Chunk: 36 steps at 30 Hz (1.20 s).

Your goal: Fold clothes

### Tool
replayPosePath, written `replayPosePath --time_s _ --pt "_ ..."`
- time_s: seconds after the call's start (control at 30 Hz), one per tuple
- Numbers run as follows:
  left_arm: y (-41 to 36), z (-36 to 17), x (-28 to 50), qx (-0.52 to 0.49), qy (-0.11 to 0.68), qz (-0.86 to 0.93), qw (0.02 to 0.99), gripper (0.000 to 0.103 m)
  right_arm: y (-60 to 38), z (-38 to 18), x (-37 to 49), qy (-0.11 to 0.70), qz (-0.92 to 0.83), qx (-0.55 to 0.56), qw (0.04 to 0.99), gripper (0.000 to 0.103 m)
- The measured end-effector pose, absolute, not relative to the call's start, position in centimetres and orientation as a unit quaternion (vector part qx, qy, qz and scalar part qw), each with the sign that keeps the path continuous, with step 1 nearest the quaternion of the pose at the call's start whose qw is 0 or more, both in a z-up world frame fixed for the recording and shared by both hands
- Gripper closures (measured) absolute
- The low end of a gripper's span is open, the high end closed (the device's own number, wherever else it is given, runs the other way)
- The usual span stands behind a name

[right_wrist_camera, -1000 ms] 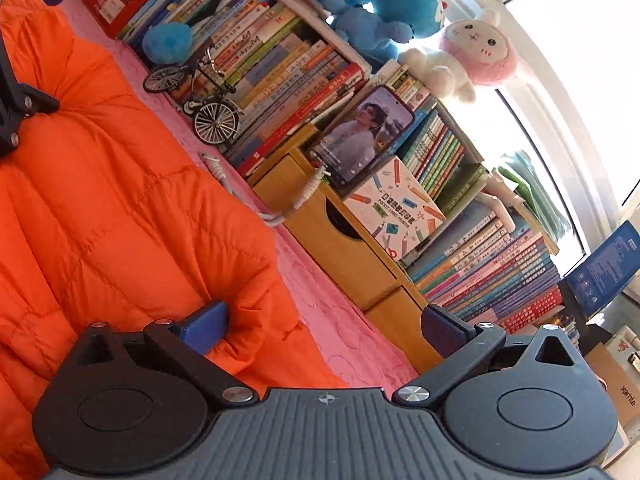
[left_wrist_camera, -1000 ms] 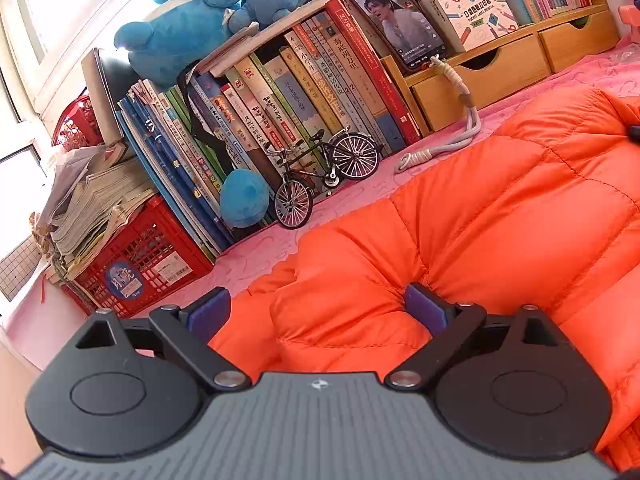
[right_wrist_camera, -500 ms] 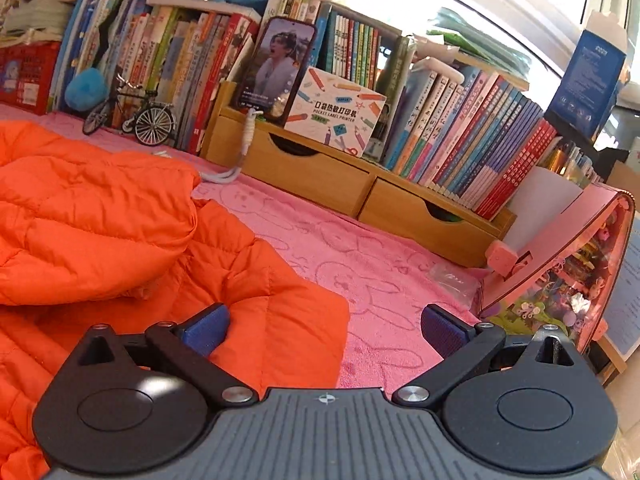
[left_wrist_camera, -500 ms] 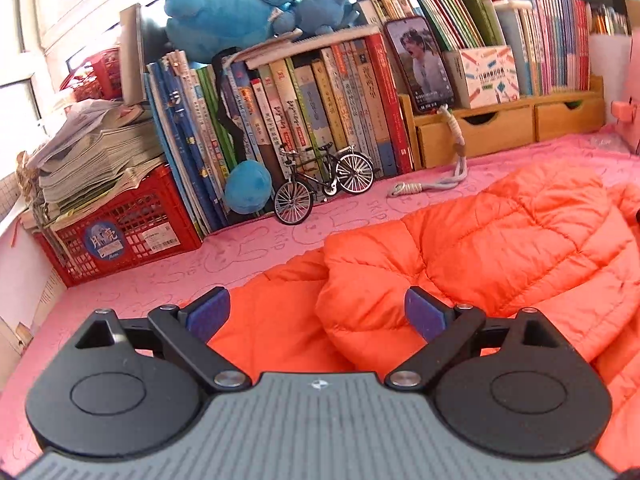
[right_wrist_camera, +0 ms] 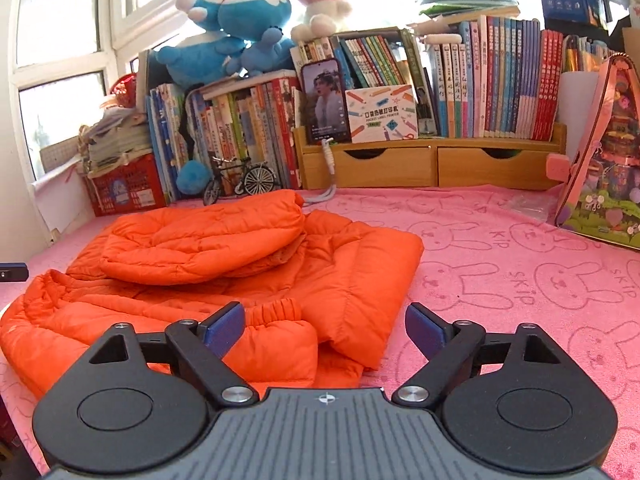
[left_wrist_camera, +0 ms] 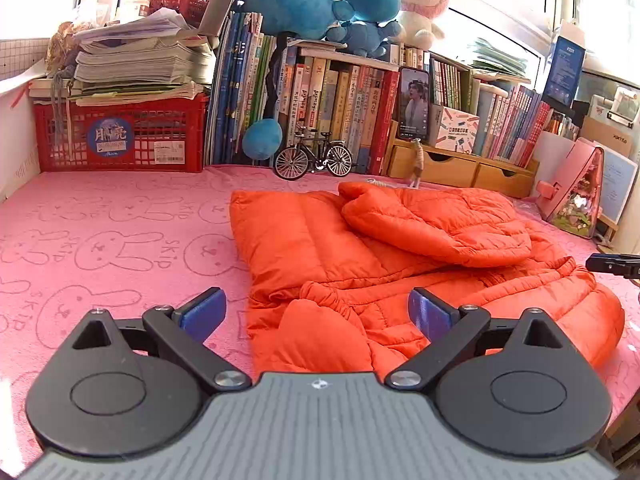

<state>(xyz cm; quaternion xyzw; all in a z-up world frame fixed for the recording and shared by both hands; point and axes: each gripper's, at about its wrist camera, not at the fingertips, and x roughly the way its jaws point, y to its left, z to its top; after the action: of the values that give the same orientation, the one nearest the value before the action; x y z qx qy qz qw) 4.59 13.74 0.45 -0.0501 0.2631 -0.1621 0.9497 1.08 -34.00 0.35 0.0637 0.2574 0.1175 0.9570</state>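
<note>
- Right then, the left gripper (left_wrist_camera: 316,312) hung wide open, nothing between its blue pads (left_wrist_camera: 202,314), just short of the jacket's cuffed sleeve (left_wrist_camera: 324,320).
- Over on the other side, the right gripper (right_wrist_camera: 324,330) also gaped empty, the same sleeve's cuff (right_wrist_camera: 276,320) lying beside its left pad.
- Beyond them, the orange puffer jacket (left_wrist_camera: 420,248) lay partly folded on the pink bunny-print tabletop (left_wrist_camera: 112,240), one section doubled over on top.
- Further back stood a toy bicycle (left_wrist_camera: 313,157) before the row of books (left_wrist_camera: 340,112).
</note>
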Motion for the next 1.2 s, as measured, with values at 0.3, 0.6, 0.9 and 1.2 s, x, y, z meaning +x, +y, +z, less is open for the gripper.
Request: replayPosePath --time_s 0.3,0.6,0.9,1.2 --pt "12.1 -2.3 6.5 -0.052 0.296 -0.213 0.93 0.004 -30.0 -0.6 1.3 0.284 0.179 0.002 0.942 0.033" --pt "11.8 -1.4 2.9 -0.065 0.231 -0.22 0.946 0.055 -29.0 -0.7 -0.1 0.294 0.175 -0.009 0.94 0.076" --pt "12.6 3.8 1.7 -0.089 0.124 -0.241 0.958 0.062 -29.4 4.9 -3.6 0.208 0.154 0.021 0.966 0.084" --pt "11.4 2.5 5.2 -0.033 0.197 -0.23 0.952 0.026 -28.6 5.1 -0.8 0.23 0.156 -0.017 0.961 0.078"
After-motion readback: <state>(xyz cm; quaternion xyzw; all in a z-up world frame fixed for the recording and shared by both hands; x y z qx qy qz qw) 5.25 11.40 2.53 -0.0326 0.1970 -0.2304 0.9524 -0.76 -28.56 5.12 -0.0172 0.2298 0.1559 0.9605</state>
